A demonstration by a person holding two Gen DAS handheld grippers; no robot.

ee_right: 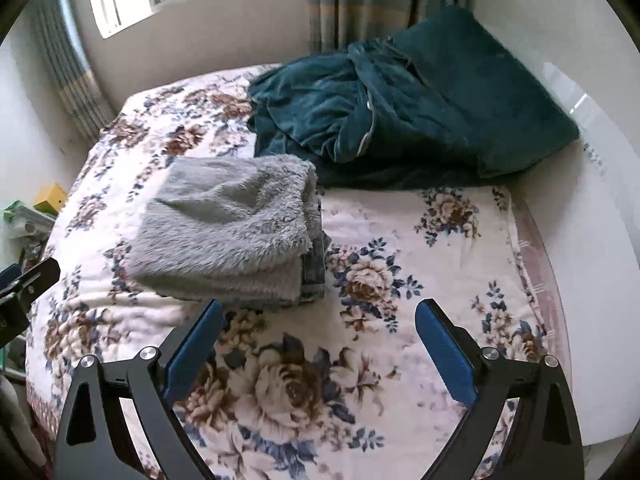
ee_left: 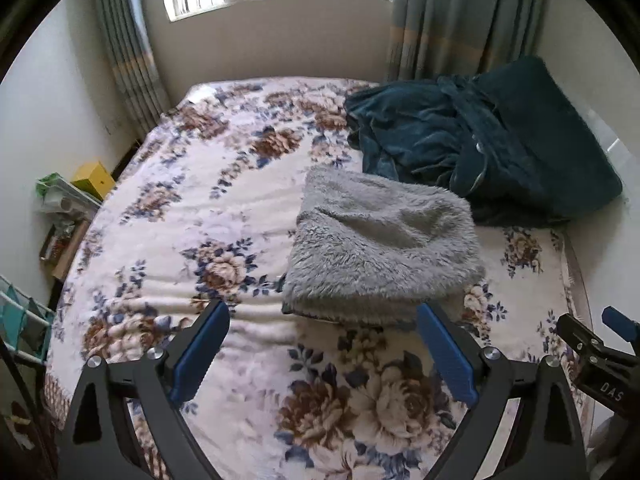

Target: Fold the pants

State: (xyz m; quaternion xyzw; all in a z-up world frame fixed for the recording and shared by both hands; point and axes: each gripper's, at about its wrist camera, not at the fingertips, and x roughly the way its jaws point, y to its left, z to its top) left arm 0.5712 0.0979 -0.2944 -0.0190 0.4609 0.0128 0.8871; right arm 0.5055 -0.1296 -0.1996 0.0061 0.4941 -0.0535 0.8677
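The pants (ee_left: 380, 244) lie folded in a thick grey fleecy bundle on the floral bedspread (ee_left: 192, 208). In the right wrist view the pants (ee_right: 228, 228) show denim edges on their right side. My left gripper (ee_left: 322, 316) is open and empty, just in front of the bundle's near edge. My right gripper (ee_right: 318, 316) is open and empty, in front of and a little right of the bundle. The right gripper also shows at the right edge of the left wrist view (ee_left: 592, 340).
A dark teal blanket (ee_left: 480, 148) is heaped at the back right of the bed, also seen in the right wrist view (ee_right: 400, 100). A cluttered shelf with a yellow box (ee_left: 93, 180) stands by the left wall. Curtains and a window are behind the bed.
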